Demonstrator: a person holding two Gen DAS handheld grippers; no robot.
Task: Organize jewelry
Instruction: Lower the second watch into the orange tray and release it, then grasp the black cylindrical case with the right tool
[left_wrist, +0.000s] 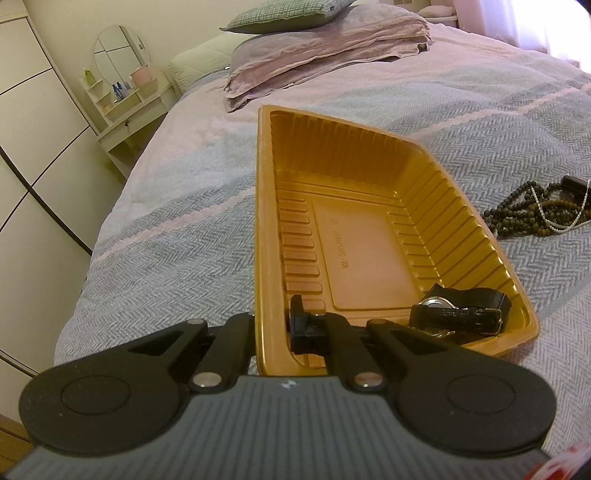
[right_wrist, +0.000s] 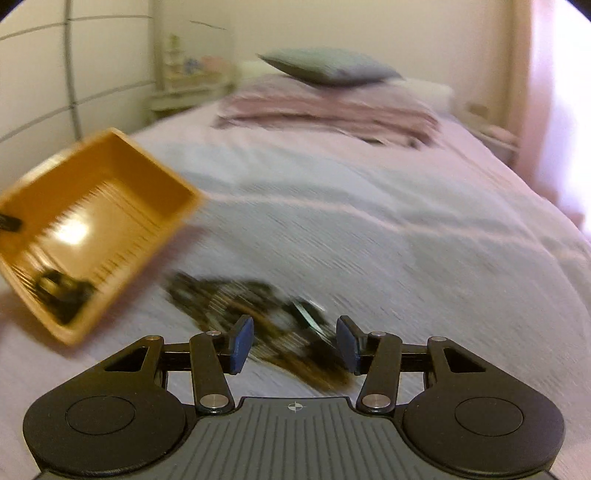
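A gold plastic tray (left_wrist: 354, 192) lies on the bed. My left gripper (left_wrist: 271, 332) is shut on the tray's near left wall. A black-strap watch (left_wrist: 458, 312) lies in the tray's near right corner. A pile of dark bead and pearl necklaces (left_wrist: 535, 212) lies on the blanket right of the tray. In the blurred right wrist view, my right gripper (right_wrist: 295, 345) is open just above that pile (right_wrist: 258, 314), with the tray (right_wrist: 122, 173) and watch (right_wrist: 62, 295) to its left.
The bed's striped blanket (left_wrist: 184, 206) spreads all around. Folded pink bedding (left_wrist: 325, 55) and a green pillow (left_wrist: 284, 14) sit at the head. A white dressing table with a mirror (left_wrist: 122, 92) stands left of the bed, beside wardrobe doors (left_wrist: 29, 147).
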